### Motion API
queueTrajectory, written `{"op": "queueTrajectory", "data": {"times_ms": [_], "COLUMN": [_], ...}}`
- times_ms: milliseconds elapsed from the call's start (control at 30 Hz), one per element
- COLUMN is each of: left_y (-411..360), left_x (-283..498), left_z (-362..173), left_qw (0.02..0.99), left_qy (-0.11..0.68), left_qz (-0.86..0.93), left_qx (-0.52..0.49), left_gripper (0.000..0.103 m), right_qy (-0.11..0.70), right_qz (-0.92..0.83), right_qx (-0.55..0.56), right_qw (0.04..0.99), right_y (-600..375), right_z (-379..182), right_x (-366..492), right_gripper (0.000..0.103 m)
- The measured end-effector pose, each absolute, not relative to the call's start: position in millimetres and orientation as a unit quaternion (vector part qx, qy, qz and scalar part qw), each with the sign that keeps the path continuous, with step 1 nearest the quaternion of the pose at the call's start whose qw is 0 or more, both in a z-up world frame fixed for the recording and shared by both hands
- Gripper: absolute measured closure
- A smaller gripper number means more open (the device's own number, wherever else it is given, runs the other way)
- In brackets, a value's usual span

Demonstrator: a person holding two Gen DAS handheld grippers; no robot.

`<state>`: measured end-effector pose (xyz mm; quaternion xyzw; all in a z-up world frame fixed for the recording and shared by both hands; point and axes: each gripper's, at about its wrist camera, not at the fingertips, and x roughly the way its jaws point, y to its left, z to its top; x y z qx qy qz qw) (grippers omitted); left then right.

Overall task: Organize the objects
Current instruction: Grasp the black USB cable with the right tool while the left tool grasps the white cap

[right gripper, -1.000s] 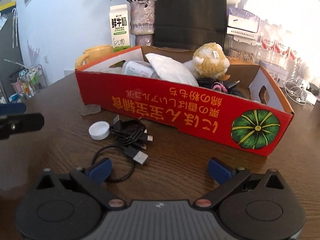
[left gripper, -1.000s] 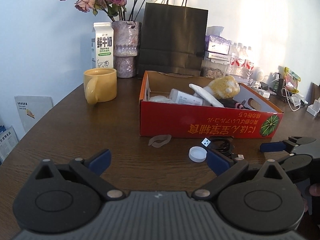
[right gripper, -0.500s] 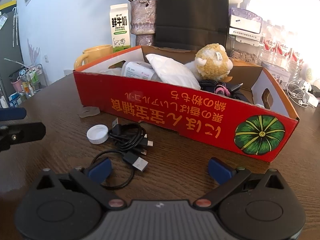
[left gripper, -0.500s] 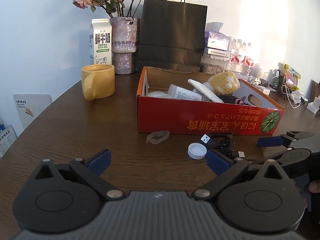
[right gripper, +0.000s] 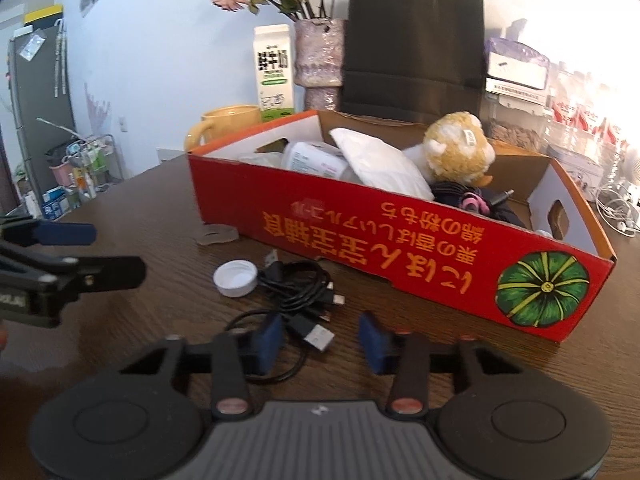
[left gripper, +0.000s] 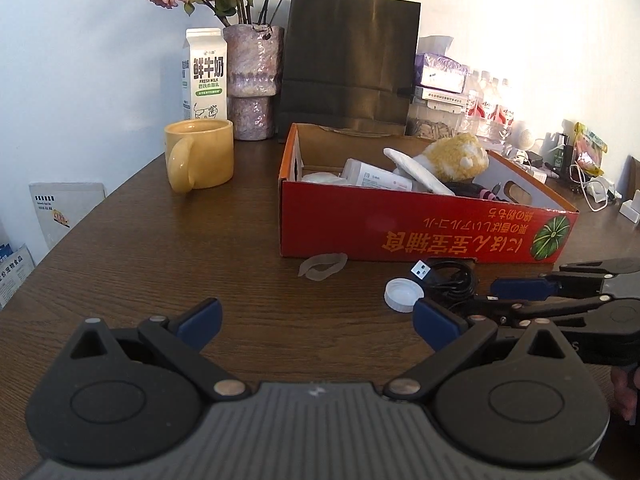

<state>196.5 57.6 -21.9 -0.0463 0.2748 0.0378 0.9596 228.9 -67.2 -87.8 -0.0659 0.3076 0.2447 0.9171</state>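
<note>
One red box [right gripper: 400,240], one white cap [right gripper: 235,278] and one black cable bundle [right gripper: 300,292] share my tabletop [left gripper: 160,260]. My right tool [right gripper: 322,340] has just narrowed around the cable's plug, pads apart; my left tool [left gripper: 316,320] gapes empty.

The black paper bag [right gripper: 414,36] loses its handles to the top edge in the right wrist view. Small clutter [left gripper: 576,160] at the table's far right is too tiny to identify.
</note>
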Motion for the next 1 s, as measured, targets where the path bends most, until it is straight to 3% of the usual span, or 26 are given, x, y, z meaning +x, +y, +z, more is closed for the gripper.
{"op": "queueTrajectory", "data": {"times_ms": [67,1000], "left_y": [57.5,27.3], "left_x": [197.2,230.4], "left_z": [-22.5,-33.2], "left_qw": [0.959,0.952], "left_qy": [0.276,0.304], "left_qz": [0.039,0.03], "left_qx": [-0.046,-0.005], "left_gripper": [0.0,0.0], "right_qy": [0.306,0.254], "right_qz": [0.253,0.251], "right_qx": [-0.069,-0.014], "right_qw": [0.915,0.934], "right_y": [-65.9,-115.8], "right_z": [-87.3,-72.9], "right_x": [225.8,204.0], "right_gripper": [0.079,0.079]}}
